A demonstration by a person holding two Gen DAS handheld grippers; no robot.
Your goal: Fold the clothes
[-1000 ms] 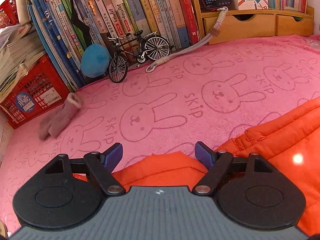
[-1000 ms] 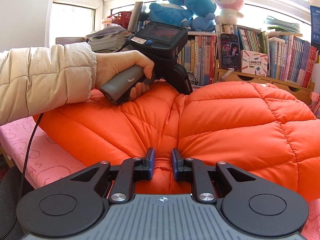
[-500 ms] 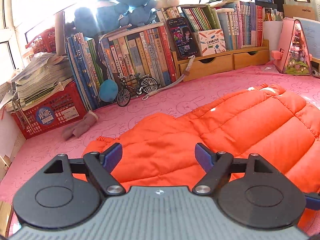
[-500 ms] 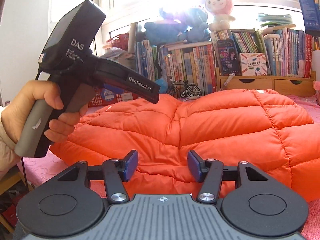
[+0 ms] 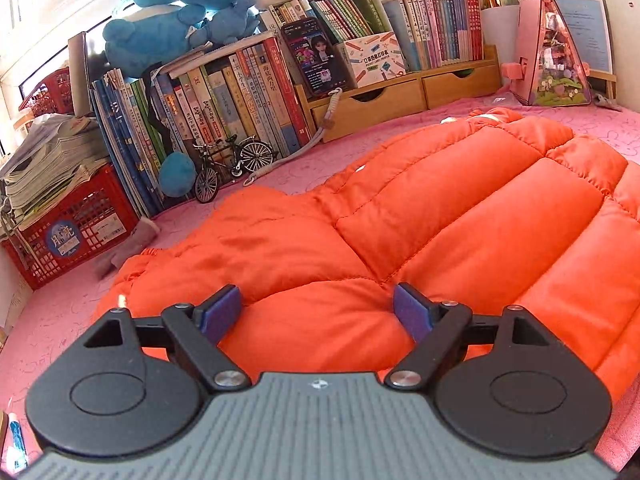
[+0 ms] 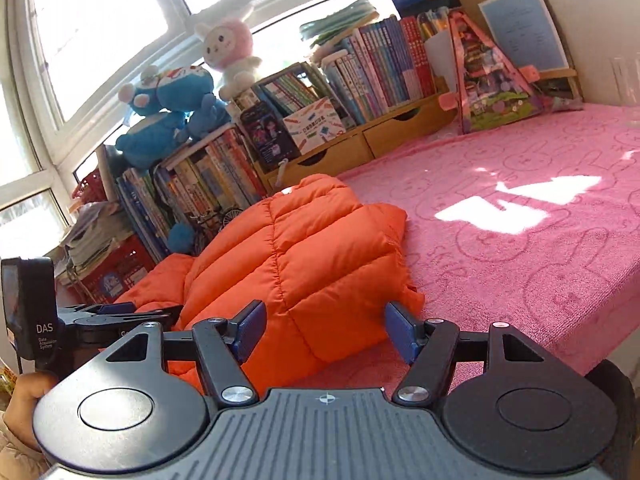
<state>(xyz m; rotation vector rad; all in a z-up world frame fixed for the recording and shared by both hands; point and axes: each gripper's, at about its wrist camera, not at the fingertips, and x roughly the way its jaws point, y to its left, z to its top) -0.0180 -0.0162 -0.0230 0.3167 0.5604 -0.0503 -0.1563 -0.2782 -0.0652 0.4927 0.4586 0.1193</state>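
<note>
An orange quilted puffer jacket (image 5: 420, 220) lies folded in a puffy bundle on the pink rabbit-print blanket (image 5: 340, 152). My left gripper (image 5: 318, 312) is open and empty, held just above the jacket's near edge. In the right wrist view the jacket (image 6: 296, 264) lies ahead and to the left on the blanket (image 6: 520, 208). My right gripper (image 6: 324, 332) is open and empty, hovering off the jacket's near right corner. The left gripper's body (image 6: 48, 324) shows at the left edge there, held in a hand.
Rows of books (image 5: 224, 100), a toy bicycle (image 5: 232, 160), a red crate (image 5: 68, 236), wooden drawers (image 5: 368, 96) and plush toys (image 5: 176, 12) line the back. A pink triangular toy case (image 5: 554, 52) stands at the back right. The blanket's front edge (image 6: 560, 356) drops off near me.
Both grippers pulled back and up from the jacket. The right gripper went from shut on the jacket to wide open and swung right. The left stayed open.
</note>
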